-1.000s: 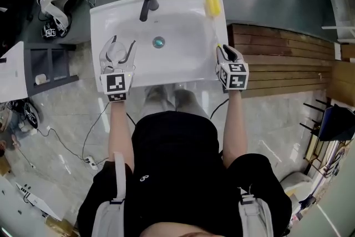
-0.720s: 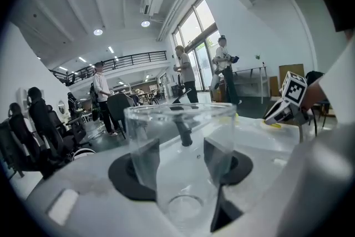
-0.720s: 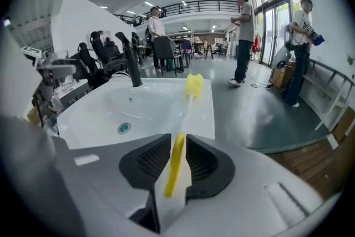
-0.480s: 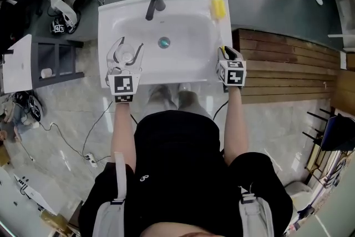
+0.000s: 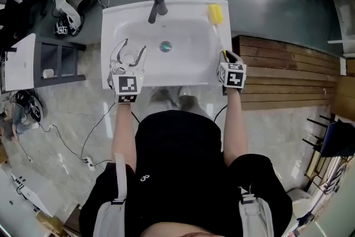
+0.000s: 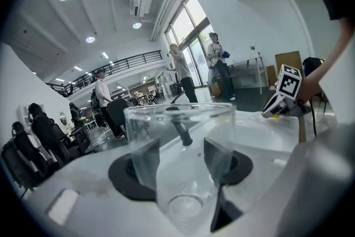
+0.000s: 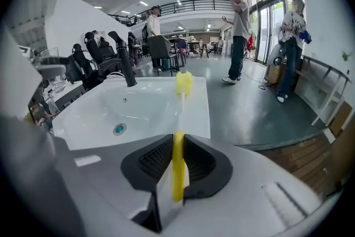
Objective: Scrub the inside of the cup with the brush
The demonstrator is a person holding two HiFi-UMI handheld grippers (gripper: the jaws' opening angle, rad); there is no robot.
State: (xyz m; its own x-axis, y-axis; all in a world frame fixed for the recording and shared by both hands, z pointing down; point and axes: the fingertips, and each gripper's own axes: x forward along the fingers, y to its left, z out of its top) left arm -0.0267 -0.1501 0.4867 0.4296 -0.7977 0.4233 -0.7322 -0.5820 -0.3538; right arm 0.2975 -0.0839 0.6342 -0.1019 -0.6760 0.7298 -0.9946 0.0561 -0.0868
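The left tongs are clenched on a clear, round glass cup, one dark pad on each side of its wall. They hold it over the left part of the white ceramic sink, the mouth turned away from the hand. That hold probably leaves the opening free for the brush and lets any drips fall into the basin.

The right tongs have just been closing, and their ribbed pads now pinch the yellow handle of a long, pale-stemmed brush. The brush lies along the sink's right rim, and its yellow sponge head appears to rest at the back right corner, level with the dark tap. Gripping the very end of the handle leaves the whole stem free to reach deep into the cup.

The cup and brush are well apart, on opposite sides of the sink, so I judge scrubbing has not yet begun. The brush still needs to be lifted and its head swung across to the cup's mouth.
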